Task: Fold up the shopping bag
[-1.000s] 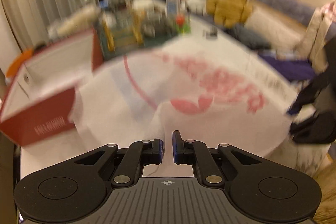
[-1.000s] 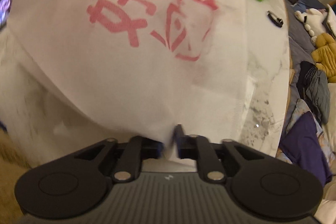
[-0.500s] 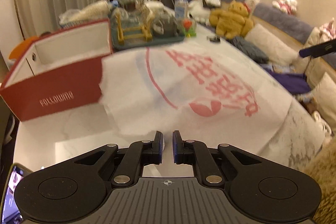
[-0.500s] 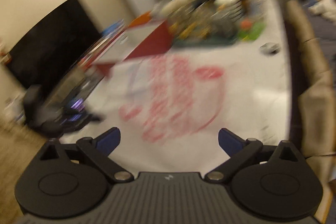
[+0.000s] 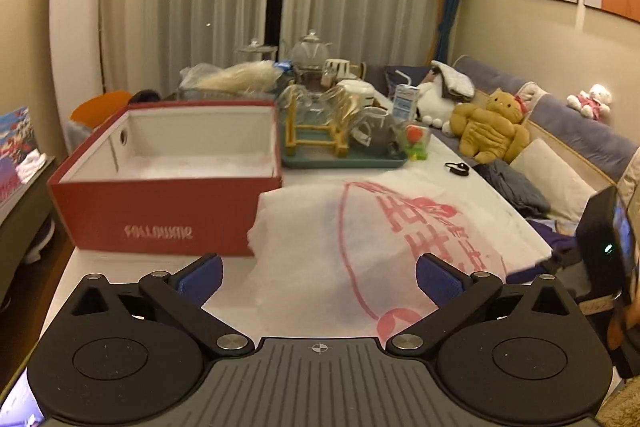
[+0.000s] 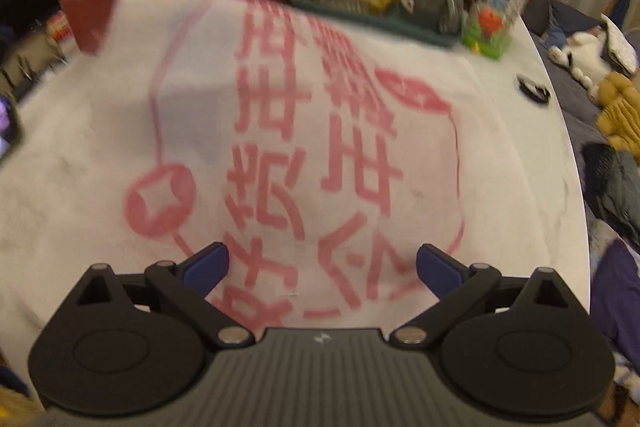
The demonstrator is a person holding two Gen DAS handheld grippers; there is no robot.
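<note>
A white shopping bag (image 5: pixel 360 251) with red printed characters lies spread on the white marble table (image 5: pixel 132 271); it also fills the right wrist view (image 6: pixel 304 147). My left gripper (image 5: pixel 318 273) is open and empty, just above the bag's near edge. My right gripper (image 6: pixel 322 265) is open and empty over the bag's near part. The other gripper's body shows at the right edge of the left wrist view (image 5: pixel 608 247).
An open red box (image 5: pixel 168 179) stands at the bag's far left corner. A teal tray (image 5: pixel 344 159) with glassware and a small green toy (image 5: pixel 416 143) sit beyond. A small black object (image 5: pixel 456 169) lies near the table's right edge. A sofa with plush toys (image 5: pixel 488 131) is to the right.
Both grippers held the bag's edge a second ago. The right one opened first and pulled back; the left one has now opened too. The bag has settled flat on the table.
</note>
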